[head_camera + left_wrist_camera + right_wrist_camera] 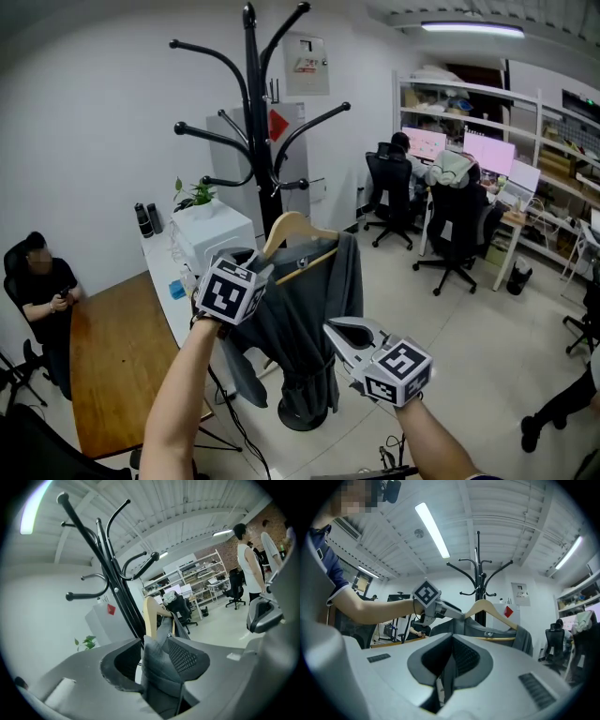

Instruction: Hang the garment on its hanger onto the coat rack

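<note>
Reaching up from below in the head view, two grippers meet at one grey garment [309,319]. The left gripper [265,272] is at the garment's left shoulder. In its own view, the left gripper [157,654] has its jaws well apart with a fold of the garment [157,672] between them. The cloth lies against the right-hand jaw, and a dark gap shows on the other side, so neither pad presses on it. The right gripper [330,328] sits lower, just in front of the garment's front. In its own view, the right gripper [450,641] has its jaws drawn together to a thin slit with nothing between them.

The garment [527,639] hangs on one wooden hanger [295,230], right against the post of the single black coat rack [253,112]. I cannot tell whether the hanger's hook sits on an arm.

Beyond to the left stand one brown table [112,366] and one white cabinet [220,234] bearing one potted plant [195,195]. One seated person [42,281] is beside the table. Farther right, another person [403,150] sits at desks with two lit monitors [489,153].
</note>
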Action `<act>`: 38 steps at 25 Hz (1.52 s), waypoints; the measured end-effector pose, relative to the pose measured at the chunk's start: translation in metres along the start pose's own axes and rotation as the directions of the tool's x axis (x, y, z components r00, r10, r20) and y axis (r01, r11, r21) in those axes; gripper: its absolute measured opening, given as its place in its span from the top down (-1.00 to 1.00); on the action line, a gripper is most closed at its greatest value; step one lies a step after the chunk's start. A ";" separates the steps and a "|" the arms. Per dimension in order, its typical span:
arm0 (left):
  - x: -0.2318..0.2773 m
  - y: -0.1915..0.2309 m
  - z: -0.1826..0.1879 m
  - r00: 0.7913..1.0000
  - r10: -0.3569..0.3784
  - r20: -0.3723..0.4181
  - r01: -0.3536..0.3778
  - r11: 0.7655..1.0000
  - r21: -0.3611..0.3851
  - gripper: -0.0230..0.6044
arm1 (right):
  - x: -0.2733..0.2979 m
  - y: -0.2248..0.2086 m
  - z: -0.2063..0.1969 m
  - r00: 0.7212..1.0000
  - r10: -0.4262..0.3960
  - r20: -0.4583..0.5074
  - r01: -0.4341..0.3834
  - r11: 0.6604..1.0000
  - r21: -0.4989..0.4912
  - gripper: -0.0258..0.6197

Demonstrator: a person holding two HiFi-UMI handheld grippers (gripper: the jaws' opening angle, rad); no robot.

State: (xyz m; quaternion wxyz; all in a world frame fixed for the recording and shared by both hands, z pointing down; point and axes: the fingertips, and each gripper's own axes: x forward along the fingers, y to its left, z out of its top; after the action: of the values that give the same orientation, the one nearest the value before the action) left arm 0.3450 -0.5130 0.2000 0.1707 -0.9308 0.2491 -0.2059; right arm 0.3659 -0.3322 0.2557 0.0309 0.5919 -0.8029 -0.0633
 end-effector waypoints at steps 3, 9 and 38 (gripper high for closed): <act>-0.031 -0.011 0.008 0.995 0.049 0.086 -0.050 0.999 0.007 0.32 | 0.000 0.005 -0.006 1.000 0.012 -0.004 -0.012 1.000 0.007 0.92; -0.056 -0.060 -0.028 0.983 0.023 0.183 0.002 0.991 -0.135 0.90 | 0.002 0.010 -0.030 0.998 0.018 -0.054 -0.016 0.999 0.042 0.92; -0.047 -0.162 -0.103 0.973 -0.124 0.193 0.193 0.896 -0.400 0.90 | -0.001 0.009 -0.061 0.995 0.017 -0.094 -0.010 0.997 0.077 0.92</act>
State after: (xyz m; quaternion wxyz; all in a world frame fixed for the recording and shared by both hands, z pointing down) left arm 0.3232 -0.3776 0.3424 -0.0291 -0.9765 0.1958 -0.0849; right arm 0.3652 -0.3326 0.3175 0.0466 0.5895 -0.8064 -0.0042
